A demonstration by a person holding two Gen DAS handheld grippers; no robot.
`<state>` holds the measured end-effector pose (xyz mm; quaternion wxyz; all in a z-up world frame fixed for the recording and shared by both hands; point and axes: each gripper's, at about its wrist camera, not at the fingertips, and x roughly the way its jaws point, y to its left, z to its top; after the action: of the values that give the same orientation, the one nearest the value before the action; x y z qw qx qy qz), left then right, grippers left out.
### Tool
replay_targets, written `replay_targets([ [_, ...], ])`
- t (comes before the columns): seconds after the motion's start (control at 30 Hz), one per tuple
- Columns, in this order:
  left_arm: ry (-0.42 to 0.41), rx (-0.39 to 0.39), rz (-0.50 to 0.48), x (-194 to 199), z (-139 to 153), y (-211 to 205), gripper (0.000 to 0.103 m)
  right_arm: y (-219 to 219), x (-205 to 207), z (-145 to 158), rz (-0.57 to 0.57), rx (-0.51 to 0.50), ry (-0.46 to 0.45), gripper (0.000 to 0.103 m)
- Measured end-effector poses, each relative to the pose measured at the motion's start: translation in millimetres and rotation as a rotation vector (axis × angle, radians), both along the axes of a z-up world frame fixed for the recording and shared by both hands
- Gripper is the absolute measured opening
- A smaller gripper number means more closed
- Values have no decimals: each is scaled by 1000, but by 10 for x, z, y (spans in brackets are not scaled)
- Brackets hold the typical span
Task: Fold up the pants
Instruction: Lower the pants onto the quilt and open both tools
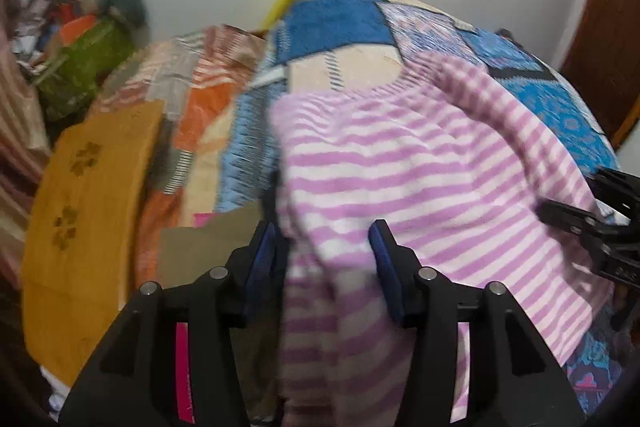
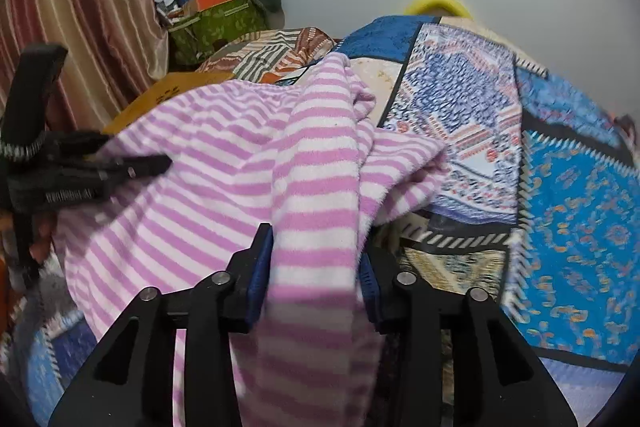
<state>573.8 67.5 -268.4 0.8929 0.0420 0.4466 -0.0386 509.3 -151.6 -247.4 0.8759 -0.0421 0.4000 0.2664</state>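
A: Left wrist view: striped pants [image 1: 420,167] spread over the patchwork bedspread [image 1: 560,99], one fold of fleece running back between the blue pads of the left gripper [image 1: 324,251]. Left pad at the cloth edge, right pad looks clear of it. Jaws parted, no firm pinch visible. Blurred, so contact not certain.

B: Right wrist view: same story on the other side. Thick band of cloth fills the gap of the right gripper [image 2: 316,267], both pads against it. Reads as a grip on the pants [image 2: 224,163], loosening at most.

A: Step? Looks like laying a carried edge down onto the garment. Fold being set, not started.

B: Agreed. Next: let go cleanly, pull back without dragging fleece, then smooth the ridge at centre.

A: Orientation?

B: Gathered waistband at the far side, toward the wall. Stripes across, so long axis near to far, legs toward the cameras. Legs' ends out of view.

A: Orange mat [image 1: 92,195] just beside, left. Keep clear of that.
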Motion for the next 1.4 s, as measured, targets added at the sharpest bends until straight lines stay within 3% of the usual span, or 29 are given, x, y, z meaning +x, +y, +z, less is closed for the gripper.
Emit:
replay_targets([
  [0.23, -22, -3, 72, -210, 197, 193, 51, -138, -178, 119, -11, -56, -22, 38],
  [0.37, -35, 7, 82, -490, 389, 162, 51, -207, -342, 323, -20, -18, -16, 39],
  [0.77, -168, -29, 66, -1487, 1230, -91, 51, -199, -1132, 1209, 2, 70, -151, 39],
  [1.03, -275, -107, 57, -2227, 1744, -225, 51, -211, -1654, 1521, 14, 135, -218, 39],
  [1.4, -401, -131, 13, -3144, 2216, -468, 52, -315, -2273, 1790, 13, 222, -291, 39],
])
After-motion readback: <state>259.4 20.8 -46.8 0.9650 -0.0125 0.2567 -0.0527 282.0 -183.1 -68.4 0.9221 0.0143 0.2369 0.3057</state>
